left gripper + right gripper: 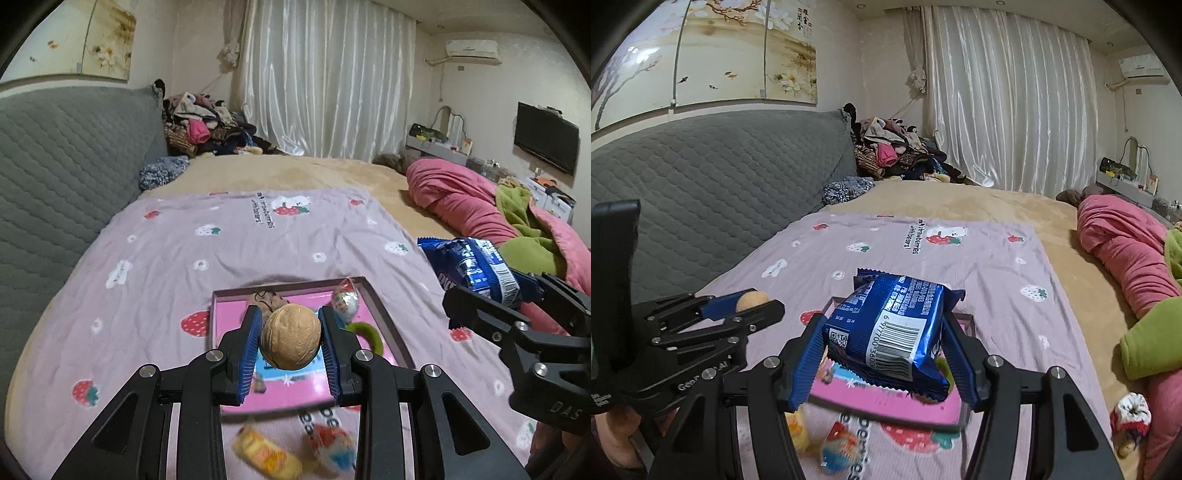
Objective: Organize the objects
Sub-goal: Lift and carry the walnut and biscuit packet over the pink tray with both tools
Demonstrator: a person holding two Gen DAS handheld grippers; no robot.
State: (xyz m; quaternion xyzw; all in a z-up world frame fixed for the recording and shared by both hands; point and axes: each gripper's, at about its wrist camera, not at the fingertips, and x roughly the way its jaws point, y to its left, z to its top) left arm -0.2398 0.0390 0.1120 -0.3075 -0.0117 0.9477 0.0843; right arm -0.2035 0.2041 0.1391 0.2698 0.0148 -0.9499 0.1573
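Strawberry-print bedsheet under me, pink tray on it. My left gripper pinches a walnut above that tray, while my right gripper clamps a blue snack packet over it. Two wrapped sweets lie just beside the tray's near edge.

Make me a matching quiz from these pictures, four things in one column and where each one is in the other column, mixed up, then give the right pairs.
Things:
1. walnut
2. blue snack packet
3. green ring
4. yellow wrapped snack

Places:
A. lying inside the pink tray
B. clamped in the right gripper
C. on the strawberry sheet, in front of the tray
D. clamped in the left gripper

Pairs: 1-D, 2-B, 3-A, 4-C
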